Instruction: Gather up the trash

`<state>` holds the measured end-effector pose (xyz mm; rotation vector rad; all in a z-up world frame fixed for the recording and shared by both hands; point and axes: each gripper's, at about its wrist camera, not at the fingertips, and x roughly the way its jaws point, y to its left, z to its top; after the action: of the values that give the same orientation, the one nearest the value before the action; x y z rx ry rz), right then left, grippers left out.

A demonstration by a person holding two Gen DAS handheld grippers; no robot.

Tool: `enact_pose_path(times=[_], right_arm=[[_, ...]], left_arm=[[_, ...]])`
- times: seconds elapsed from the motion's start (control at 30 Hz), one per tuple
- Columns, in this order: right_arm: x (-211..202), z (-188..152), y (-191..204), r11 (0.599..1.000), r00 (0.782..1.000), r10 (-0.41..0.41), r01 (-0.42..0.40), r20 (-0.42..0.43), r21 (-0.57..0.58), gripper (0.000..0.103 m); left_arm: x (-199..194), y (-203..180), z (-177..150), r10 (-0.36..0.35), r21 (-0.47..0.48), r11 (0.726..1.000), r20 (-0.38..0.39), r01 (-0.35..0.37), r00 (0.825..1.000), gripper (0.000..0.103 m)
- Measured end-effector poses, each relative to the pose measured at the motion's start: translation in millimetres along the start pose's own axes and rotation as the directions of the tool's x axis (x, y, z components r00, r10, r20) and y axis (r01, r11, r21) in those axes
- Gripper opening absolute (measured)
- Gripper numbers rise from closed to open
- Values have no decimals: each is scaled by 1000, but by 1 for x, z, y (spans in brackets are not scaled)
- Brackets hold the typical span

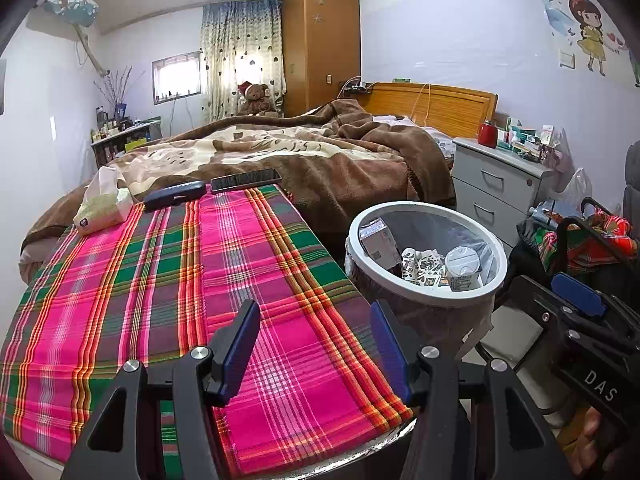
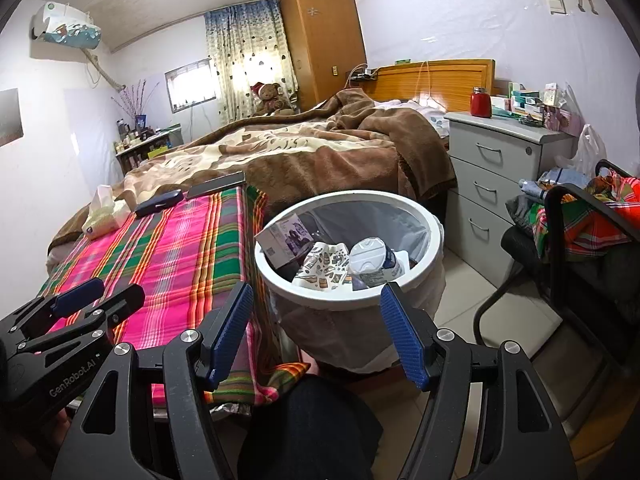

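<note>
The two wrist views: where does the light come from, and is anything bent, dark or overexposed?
Left wrist view: daylight through the small window and the curtain, both washed out; fisheye bows the plaid cloth; corners black. Right wrist view: same backlight at the window; bin rim sharp; dark vignette at the corners; drawer cabinet leans.

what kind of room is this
Most likely a lived-in bedroom in a home: a bed with a rumpled brown blanket, a tall wooden wardrobe in the corner, and a grey bedside drawer unit crowded with small items. A white trash bin stands beside the bed.
</note>
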<state>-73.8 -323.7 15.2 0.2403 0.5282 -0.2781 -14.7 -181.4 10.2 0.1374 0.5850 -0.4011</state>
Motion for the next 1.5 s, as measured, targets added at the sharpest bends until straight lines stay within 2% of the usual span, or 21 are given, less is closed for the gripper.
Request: enact_pose_path(times=[1.5], right_arm=[[0,2,3,1000,1000,3,-3,3,-7,68]], left_arm=[[-2,3,-2,1,-15,1000,-1,-1,1000,57]])
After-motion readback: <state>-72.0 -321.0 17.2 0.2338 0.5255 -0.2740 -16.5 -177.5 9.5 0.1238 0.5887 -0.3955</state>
